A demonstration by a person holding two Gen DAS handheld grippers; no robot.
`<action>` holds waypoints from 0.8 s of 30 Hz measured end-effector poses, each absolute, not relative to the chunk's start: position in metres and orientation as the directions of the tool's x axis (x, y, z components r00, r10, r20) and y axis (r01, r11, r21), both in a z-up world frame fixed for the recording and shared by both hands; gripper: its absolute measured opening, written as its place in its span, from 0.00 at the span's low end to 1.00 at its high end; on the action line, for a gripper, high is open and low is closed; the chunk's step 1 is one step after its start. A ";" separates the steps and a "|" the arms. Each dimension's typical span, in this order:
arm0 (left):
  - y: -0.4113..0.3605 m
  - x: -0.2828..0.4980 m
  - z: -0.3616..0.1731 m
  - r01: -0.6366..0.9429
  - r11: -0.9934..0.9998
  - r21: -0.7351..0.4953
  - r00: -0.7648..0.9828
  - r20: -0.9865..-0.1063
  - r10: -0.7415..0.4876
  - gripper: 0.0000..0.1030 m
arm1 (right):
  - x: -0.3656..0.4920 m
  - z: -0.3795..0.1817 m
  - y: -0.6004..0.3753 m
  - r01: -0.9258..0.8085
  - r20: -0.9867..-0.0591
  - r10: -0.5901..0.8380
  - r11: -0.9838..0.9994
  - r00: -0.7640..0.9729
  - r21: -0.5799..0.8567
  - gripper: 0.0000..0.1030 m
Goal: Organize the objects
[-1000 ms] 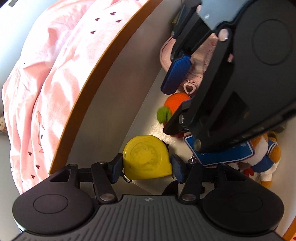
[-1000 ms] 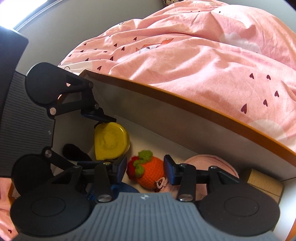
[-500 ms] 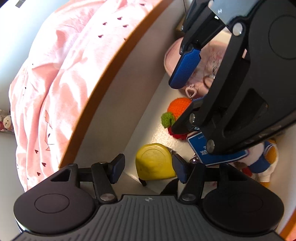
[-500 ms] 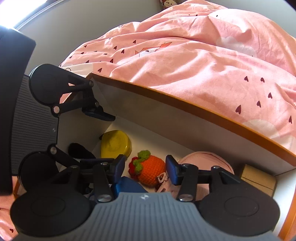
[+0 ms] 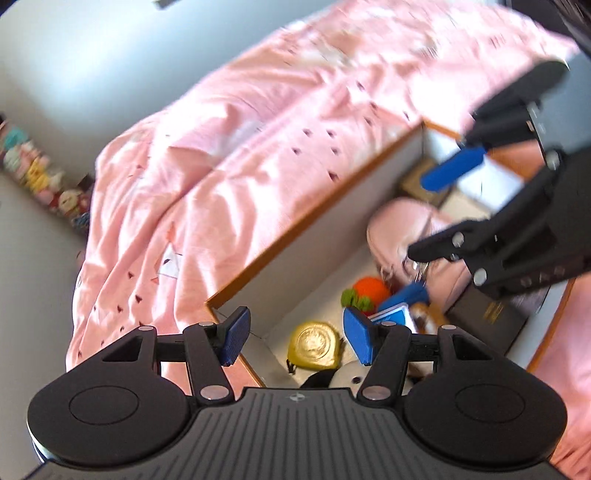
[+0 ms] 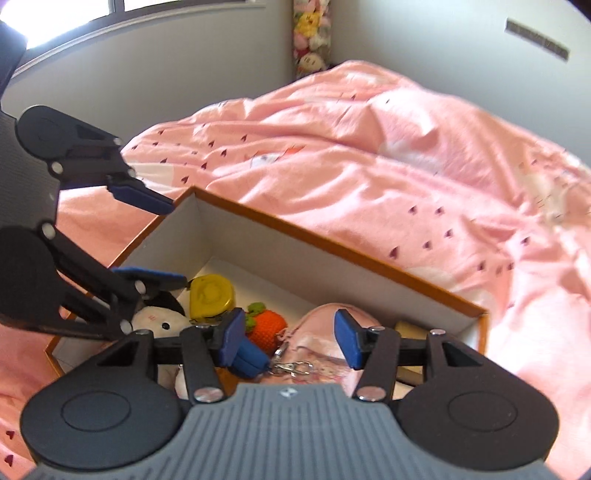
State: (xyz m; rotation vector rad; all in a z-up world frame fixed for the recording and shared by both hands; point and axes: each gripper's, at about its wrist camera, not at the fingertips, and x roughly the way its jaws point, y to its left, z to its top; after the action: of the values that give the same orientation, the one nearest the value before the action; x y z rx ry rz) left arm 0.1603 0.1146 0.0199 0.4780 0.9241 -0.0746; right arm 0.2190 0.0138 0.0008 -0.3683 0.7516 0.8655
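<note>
A yellow tape measure [image 5: 318, 346] lies in the corner of an orange-edged cardboard box [image 6: 332, 258]; it also shows in the right wrist view [image 6: 211, 297]. Beside it sit a crocheted orange fruit [image 6: 266, 326], a pink pouch [image 6: 325, 343] with a metal clasp, a blue card [image 5: 397, 314] and a white plush [image 6: 159, 325]. My left gripper [image 5: 295, 341] is open and empty, raised above the box corner. My right gripper [image 6: 290, 341] is open and empty above the pouch.
The box rests on a bed with a rumpled pink duvet [image 6: 388, 177]. A small brown carton [image 5: 421, 182] and a dark box [image 5: 487, 314] lie at the far end of the box. Plush toys [image 6: 312, 33] are stacked in the room's corner.
My left gripper opened, let go of the yellow tape measure in the box corner and lifted away. My right gripper also rose, staying open.
</note>
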 end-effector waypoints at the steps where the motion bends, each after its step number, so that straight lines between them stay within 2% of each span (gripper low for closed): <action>1: 0.114 0.157 0.028 0.236 0.909 0.344 0.625 -0.770 0.130 0.67 | 0.213 0.006 0.007 -0.783 -0.711 0.546 0.622 0.442 -0.010 0.54; 5: 0.104 0.144 0.055 0.139 0.940 0.311 0.675 -0.724 0.140 0.67 | 0.192 0.022 -0.014 -0.750 -0.667 0.548 0.661 0.504 -0.023 0.56; 7: 0.088 0.146 0.060 0.074 0.955 0.288 0.691 -0.705 0.160 0.67 | 0.180 0.030 -0.024 -0.730 -0.636 0.553 0.683 0.539 -0.026 0.69; 13: 0.087 0.110 0.065 -0.118 0.980 0.160 0.752 -0.630 0.193 0.67 | 0.144 0.048 -0.051 -0.674 -0.538 0.554 0.738 0.635 -0.034 0.72; 16: 0.082 0.095 0.064 -0.157 0.984 0.086 0.784 -0.594 0.177 0.70 | 0.125 0.053 -0.063 -0.638 -0.484 0.549 0.770 0.682 -0.025 0.77; 20: 0.075 0.080 0.048 -0.169 0.985 0.026 0.816 -0.558 0.155 0.70 | 0.105 0.052 -0.079 -0.580 -0.438 0.526 0.815 0.729 0.014 0.77; 24: 0.075 0.075 0.028 -0.235 0.972 -0.006 0.801 -0.568 0.190 0.70 | 0.091 0.041 -0.089 -0.509 -0.427 0.472 0.860 0.771 0.031 0.77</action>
State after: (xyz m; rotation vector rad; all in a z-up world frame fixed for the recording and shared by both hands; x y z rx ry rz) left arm 0.0746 0.0751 0.0282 -0.0777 0.6007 0.2284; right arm 0.0914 -0.0893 0.0412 -0.0887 0.4393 0.5328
